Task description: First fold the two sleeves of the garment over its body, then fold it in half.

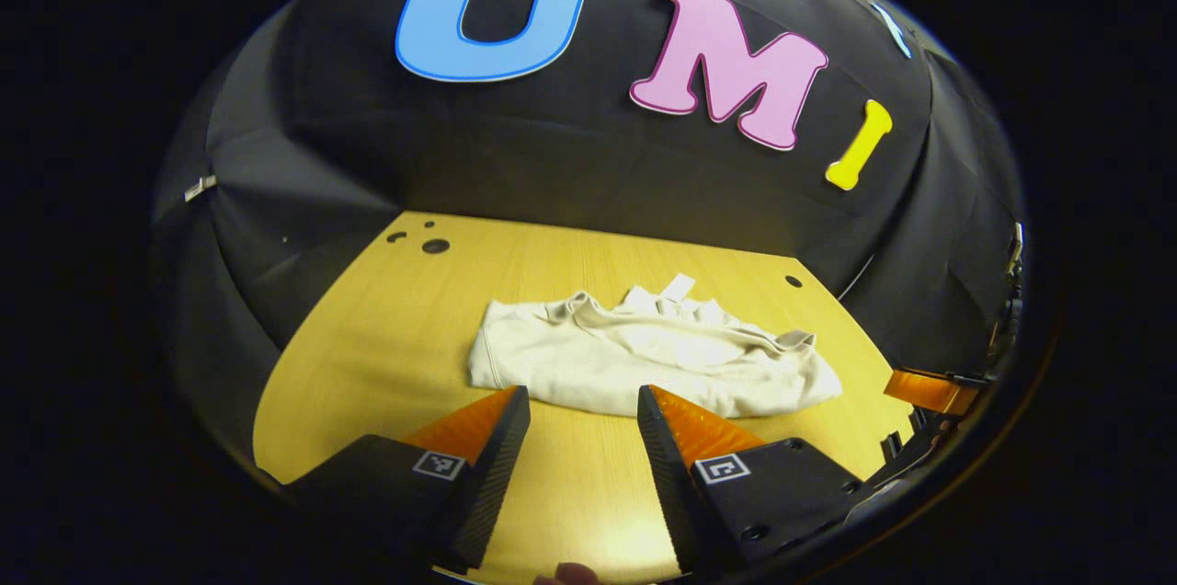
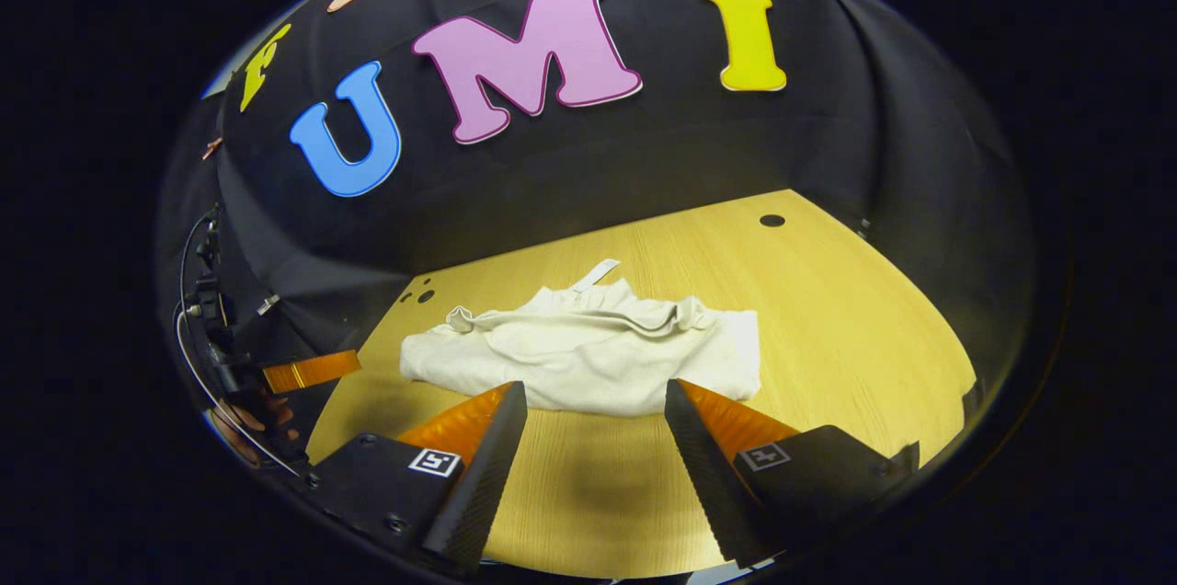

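Inspection from my own two grippers, left to right. My left gripper (image 1: 582, 401) hangs over the wooden table (image 1: 368, 355) with its jaws apart and nothing between them. The garment (image 1: 644, 360), pale and bunched, lies straight ahead just beyond the fingertips, its long axis running crosswise to my fingers. In the left gripper view it spreads a little more to the right of the gap than to the left.

My right gripper (image 2: 596, 396) is likewise spread wide and empty. In the right gripper view the garment (image 2: 588, 355) again lies crosswise just past the tips, reaching further left than right.

Judgement: the cloth sits between the two grippers, about equally near each. It already looks compact, with no sleeve lying clearly out to the side. Which fold remains I cannot tell.
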